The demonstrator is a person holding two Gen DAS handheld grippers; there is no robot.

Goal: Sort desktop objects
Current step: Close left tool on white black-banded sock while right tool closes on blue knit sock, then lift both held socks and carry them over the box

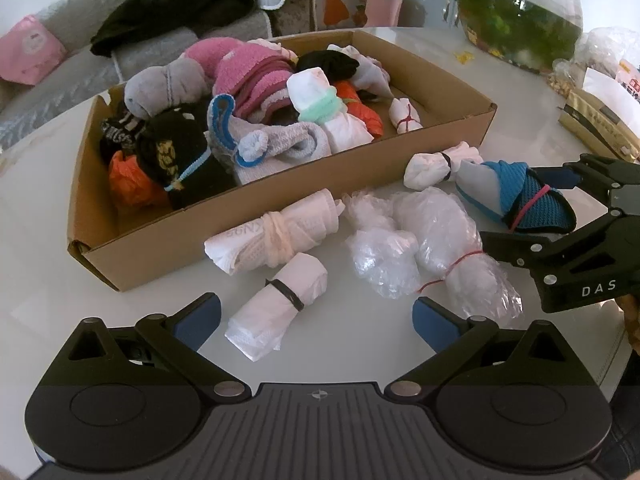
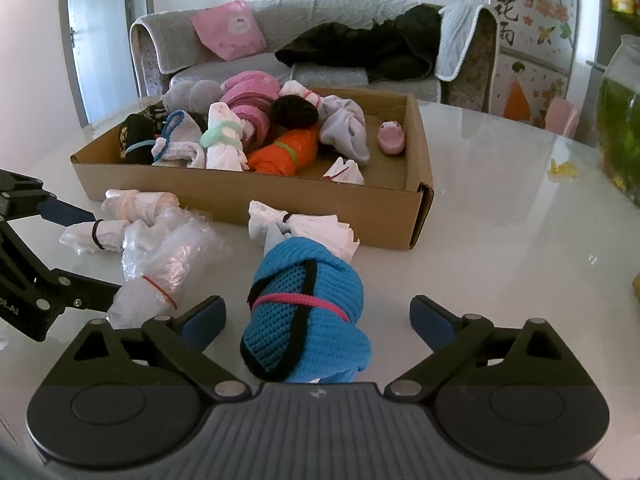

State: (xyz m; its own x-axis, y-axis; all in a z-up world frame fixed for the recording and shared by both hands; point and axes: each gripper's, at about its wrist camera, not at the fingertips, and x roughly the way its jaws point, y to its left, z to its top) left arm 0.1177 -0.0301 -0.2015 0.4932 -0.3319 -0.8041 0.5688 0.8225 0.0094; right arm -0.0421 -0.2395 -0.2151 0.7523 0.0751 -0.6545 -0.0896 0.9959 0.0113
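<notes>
Ahead of the left gripper (image 1: 316, 322) the way is blocked by white rolls (image 1: 276, 304) and plastic bundles (image 1: 432, 248). The cardboard box (image 1: 280, 204) stands behind them. To the right of the right gripper (image 2: 318, 320) the table (image 2: 500, 200) is free.

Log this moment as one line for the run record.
left hand-held gripper: open, around white roll | right hand-held gripper: open, around blue bundle | both on table, outside cardboard box

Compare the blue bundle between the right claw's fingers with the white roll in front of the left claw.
The blue bundle is knitted mesh tied with a pink band; the white roll is plain, bound by a black band. The blue bundle looks bulkier, the white roll slimmer. Both lie on the table outside the cardboard box.
</notes>
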